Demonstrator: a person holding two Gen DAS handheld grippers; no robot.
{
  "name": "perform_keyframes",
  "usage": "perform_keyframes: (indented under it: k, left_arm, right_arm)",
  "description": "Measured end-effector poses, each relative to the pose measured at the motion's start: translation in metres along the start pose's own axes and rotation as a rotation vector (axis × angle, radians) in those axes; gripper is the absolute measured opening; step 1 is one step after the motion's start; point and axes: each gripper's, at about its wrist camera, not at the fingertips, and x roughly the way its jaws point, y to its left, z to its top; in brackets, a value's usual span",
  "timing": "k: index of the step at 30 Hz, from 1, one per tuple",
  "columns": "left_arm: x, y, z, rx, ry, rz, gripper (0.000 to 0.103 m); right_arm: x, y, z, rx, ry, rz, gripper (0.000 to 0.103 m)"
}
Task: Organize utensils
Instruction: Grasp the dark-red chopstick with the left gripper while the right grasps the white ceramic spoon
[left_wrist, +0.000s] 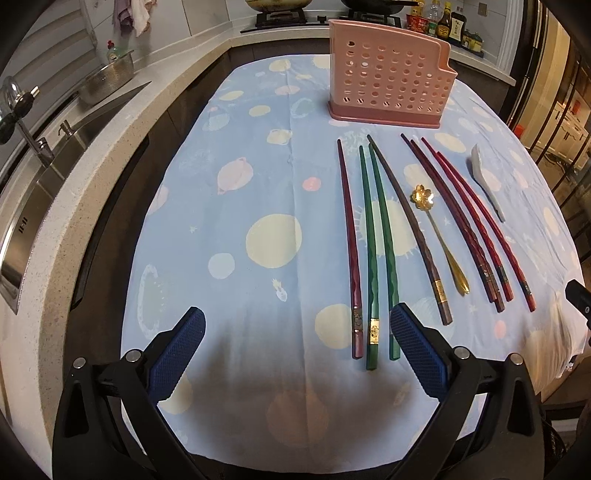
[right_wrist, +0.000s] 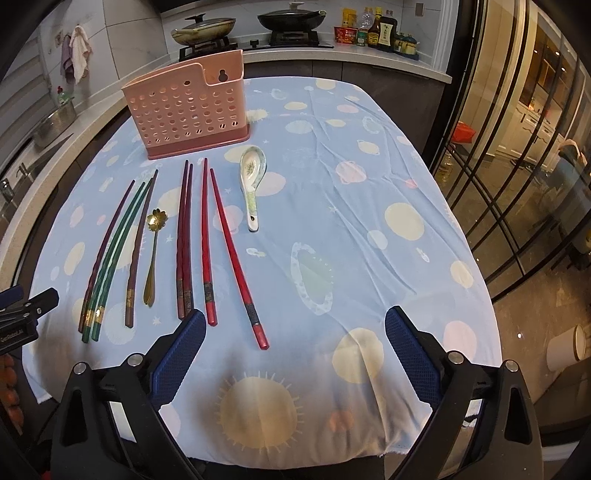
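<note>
Left wrist view: the green chopsticks (left_wrist: 380, 254) are seen lying just ahead of the right finger of the left gripper (left_wrist: 297, 354), flanked by a maroon chopstick (left_wrist: 349, 251) and a brown chopstick (left_wrist: 410, 232). Beyond these, to the right, a gold spoon (left_wrist: 439, 236), dark red chopsticks (left_wrist: 454, 225) and red chopsticks (right_wrist: 218, 243) are laid in a row, with a ceramic spoon (right_wrist: 251, 177) farthest right. A pink holder (left_wrist: 388, 81) stands upright ahead of them on the cloth-covered bench (left_wrist: 229, 221). The left gripper is held wide open and empty. The right gripper (right_wrist: 293, 354) is likewise spread wide, holding nothing, with the red chopsticks' handle ends just ahead of its left finger.
</note>
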Motion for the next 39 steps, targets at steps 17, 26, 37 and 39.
perform_keyframes:
  k: [17,26,37,39]
  left_arm:
    - [0.049,-0.004,0.006,0.000,0.093,-0.060,0.070]
    - [0.054,-0.005,0.007,0.014,0.087,-0.067,0.061]
    - [0.054,-0.008,0.008,0.028,0.083,-0.080,0.050]
    - [0.054,-0.008,0.009,0.028,0.083,-0.082,0.050]
  right_arm:
    - [0.017,0.003,0.007,0.003,0.021,-0.004,0.093]
    - [0.033,0.008,0.025,0.005,0.013,0.010,0.079]
    - [0.090,0.023,0.066,0.005,0.041,0.068,0.042]
    - [0.100,0.027,0.069,0.008,0.057,0.092,0.035]
